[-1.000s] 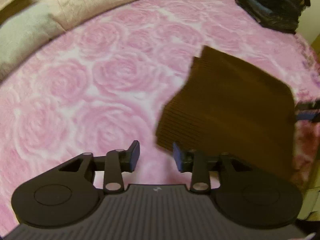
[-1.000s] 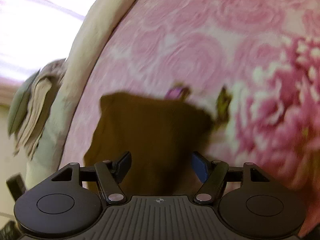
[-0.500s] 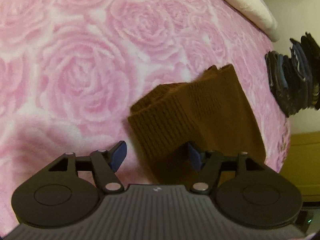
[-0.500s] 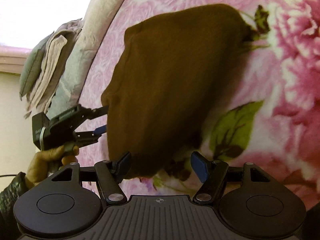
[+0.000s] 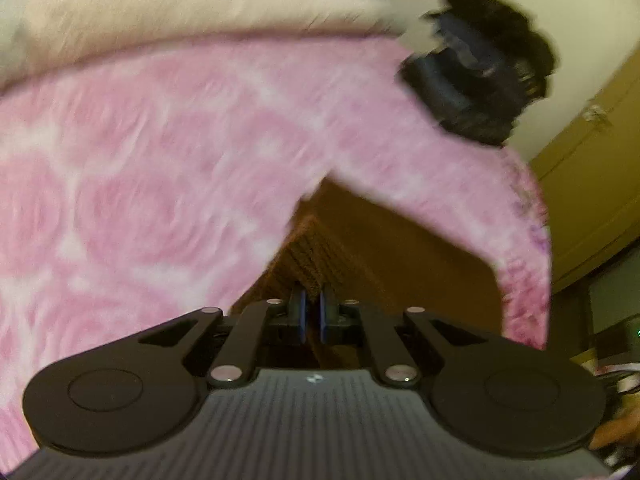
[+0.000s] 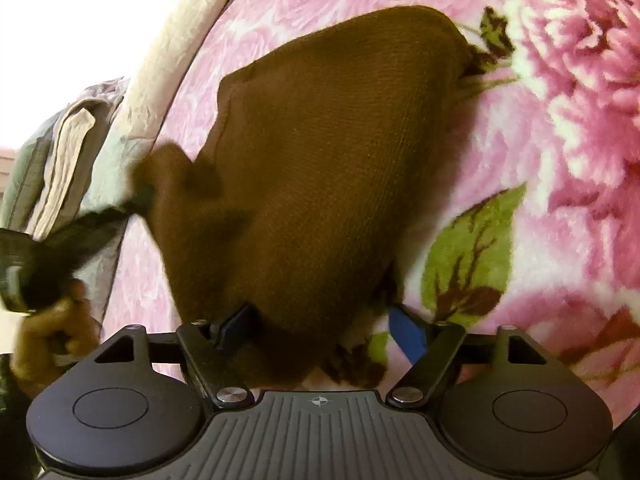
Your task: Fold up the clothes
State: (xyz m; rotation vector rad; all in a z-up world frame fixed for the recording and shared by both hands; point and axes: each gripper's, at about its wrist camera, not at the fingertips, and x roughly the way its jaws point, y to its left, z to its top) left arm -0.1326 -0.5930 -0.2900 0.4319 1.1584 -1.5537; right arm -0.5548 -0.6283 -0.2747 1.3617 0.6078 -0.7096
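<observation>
Right wrist view is showing the brown knitted garment (image 6: 332,152) lying on the pink rose blanket (image 6: 560,128), folded into a thick, compact shape. Its near end is sitting between the two fingers of the right gripper (image 6: 320,322), which are standing wide apart; the blue pad of one finger (image 6: 406,330) is resting over the blanket just beside the cloth, and the other finger is touching the garment's edge. At the left side of the garment one corner is being pulled up and away by the left gripper (image 6: 140,200), blurred in this view, with a person's hand (image 6: 52,328) holding its handle.

In the left wrist view, the left gripper (image 5: 312,312) is having its two pads pressed together, with the ribbed edge of the brown garment (image 5: 312,256) pinched between them. The picture is strongly blurred. Beyond the pink blanket (image 5: 160,160) a cream cover (image 5: 180,4) is lying along the far edge, and a dark pile of clothes (image 5: 480,76) is sitting at the far right corner of the bed, well apart from the brown garment.
</observation>
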